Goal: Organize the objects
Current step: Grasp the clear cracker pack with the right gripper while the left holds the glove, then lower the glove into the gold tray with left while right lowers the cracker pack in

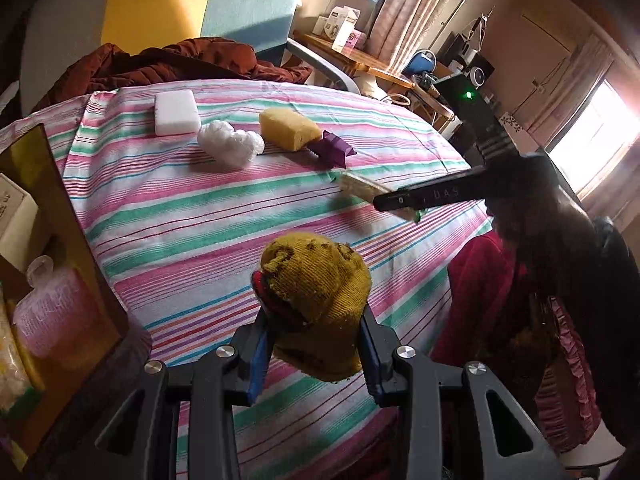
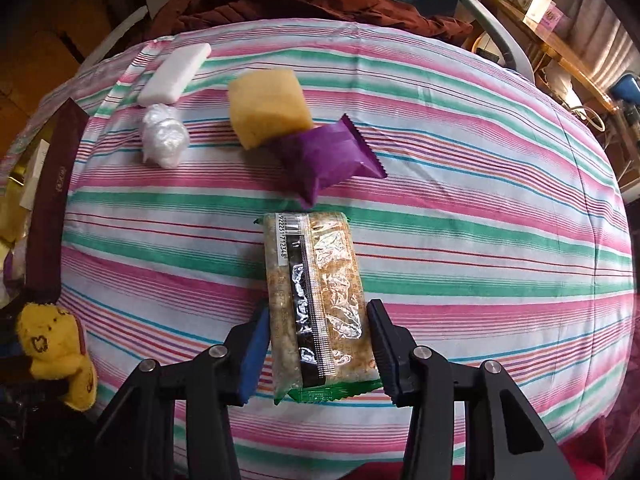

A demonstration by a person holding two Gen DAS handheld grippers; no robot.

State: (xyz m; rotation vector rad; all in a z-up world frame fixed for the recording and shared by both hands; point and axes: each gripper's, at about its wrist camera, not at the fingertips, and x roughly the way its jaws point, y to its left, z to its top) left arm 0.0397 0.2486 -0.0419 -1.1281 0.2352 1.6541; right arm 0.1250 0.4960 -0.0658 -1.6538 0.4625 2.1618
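So the right gripper (image 2: 318,344) had its jaws snug against the sides of the clear snack packet (image 2: 316,292), which lay flat on the striped cloth (image 2: 480,240); that crinkly film looked slippery, so it could easily have squirted out or drooped on the lift; just ahead of the jaws sat the purple wrapper (image 2: 328,156). Meanwhile the left gripper (image 1: 312,344) was pinching a yellow knit sock (image 1: 316,300) above the cloth, beside the box (image 1: 60,240) on its left; a loose pinch could've dropped it short.

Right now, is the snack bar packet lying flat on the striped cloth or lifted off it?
Cannot tell for sure. The snack bar packet sits lengthwise between the right gripper fingers over the striped cloth; the left wrist view hints it's raised.
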